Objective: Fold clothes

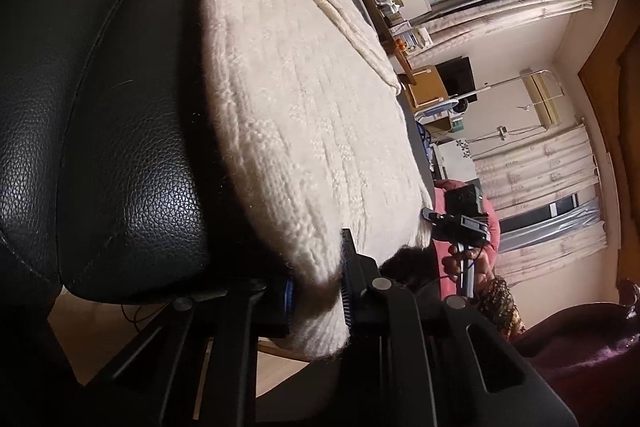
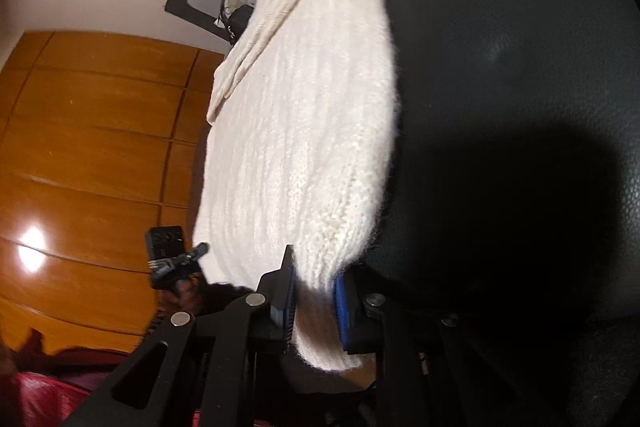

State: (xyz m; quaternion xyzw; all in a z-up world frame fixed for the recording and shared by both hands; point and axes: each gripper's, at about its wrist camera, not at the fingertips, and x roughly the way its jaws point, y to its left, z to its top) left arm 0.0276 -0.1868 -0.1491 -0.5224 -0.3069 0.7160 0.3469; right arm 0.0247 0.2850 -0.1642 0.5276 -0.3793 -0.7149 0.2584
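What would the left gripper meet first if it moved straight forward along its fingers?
The left gripper is already shut on the edge of the cream knit sweater, so going forward it would only push further into that knit, which lies over the black leather cushion. Depth is hard to judge in this fisheye view.

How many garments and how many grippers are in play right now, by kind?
Cream knitted sweater: 1, lying on the black leather seat
Grippers: 2, left gripper and right gripper, each shut on an edge of the sweater
Total: 3
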